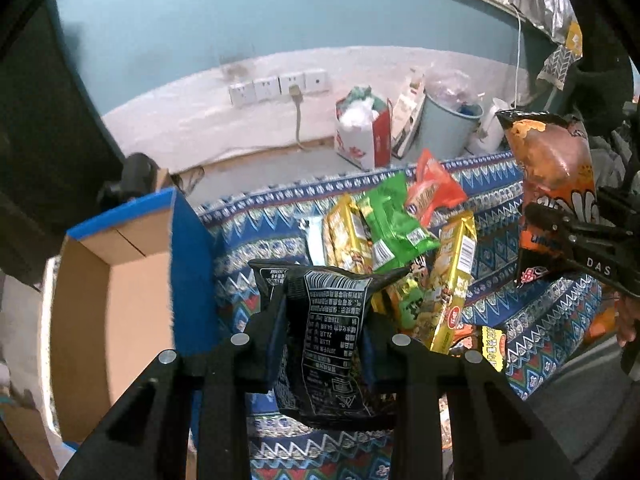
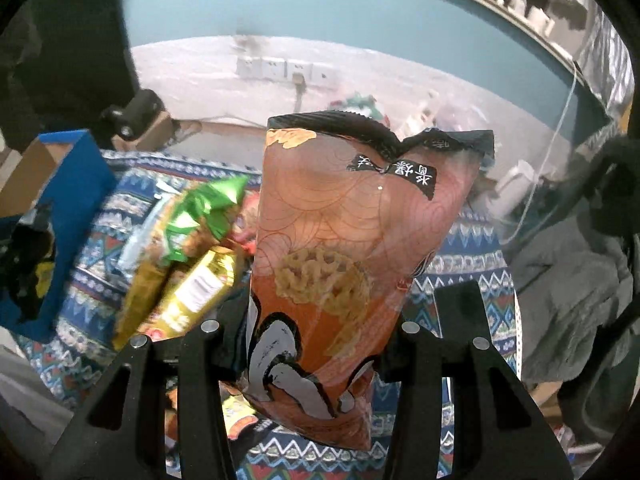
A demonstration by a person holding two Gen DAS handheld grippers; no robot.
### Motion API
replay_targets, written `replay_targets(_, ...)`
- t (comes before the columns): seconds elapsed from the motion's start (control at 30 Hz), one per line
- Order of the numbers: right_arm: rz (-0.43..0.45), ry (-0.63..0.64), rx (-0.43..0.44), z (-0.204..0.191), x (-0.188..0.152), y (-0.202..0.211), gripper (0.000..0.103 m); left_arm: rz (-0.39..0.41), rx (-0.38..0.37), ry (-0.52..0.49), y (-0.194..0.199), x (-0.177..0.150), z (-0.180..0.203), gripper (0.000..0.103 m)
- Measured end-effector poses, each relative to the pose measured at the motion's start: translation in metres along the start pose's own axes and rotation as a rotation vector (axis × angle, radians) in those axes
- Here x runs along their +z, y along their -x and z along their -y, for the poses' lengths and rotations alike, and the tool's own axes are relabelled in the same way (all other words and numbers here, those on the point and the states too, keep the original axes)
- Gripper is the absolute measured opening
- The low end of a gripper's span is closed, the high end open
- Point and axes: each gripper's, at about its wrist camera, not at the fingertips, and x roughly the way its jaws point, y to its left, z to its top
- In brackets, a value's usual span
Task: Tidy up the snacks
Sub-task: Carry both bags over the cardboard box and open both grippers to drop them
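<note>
My left gripper [image 1: 326,320] is shut on a black snack bag [image 1: 330,332] with white print, held above the patterned cloth. My right gripper [image 2: 320,320] is shut on a large orange snack bag [image 2: 344,264] that stands upright between its fingers; the same orange bag [image 1: 554,184] and right gripper [image 1: 576,240] show at the right of the left wrist view. A pile of loose snacks lies on the blue patterned cloth [image 1: 240,236]: gold packets [image 1: 454,280], a green packet [image 1: 394,220] and an orange-red packet [image 1: 432,188]. The green packet [image 2: 204,216] and a gold packet [image 2: 192,292] also lie left of the orange bag.
An open cardboard box [image 1: 120,292] with blue outer walls stands at the left of the cloth. Behind on the floor are a red-and-white bag [image 1: 362,132], a pale blue bin [image 1: 448,124] and wall sockets [image 1: 276,86]. A grey garment [image 2: 568,292] lies at the right.
</note>
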Motion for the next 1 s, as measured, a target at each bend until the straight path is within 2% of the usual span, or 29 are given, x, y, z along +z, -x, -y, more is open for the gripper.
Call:
replay_targets(0.4,0.088,0.089,0.091,-0.05,0.021,0.028,0.046,0.089,0.037,0.008,0.035,0.001,-0.021,0.032)
replay_targets(1.0,0.116,0.195,0.215,-0.135,0.055,0.032,0.046,0.108,0.086,0.143,0.05,-0.019,-0.094,0.032)
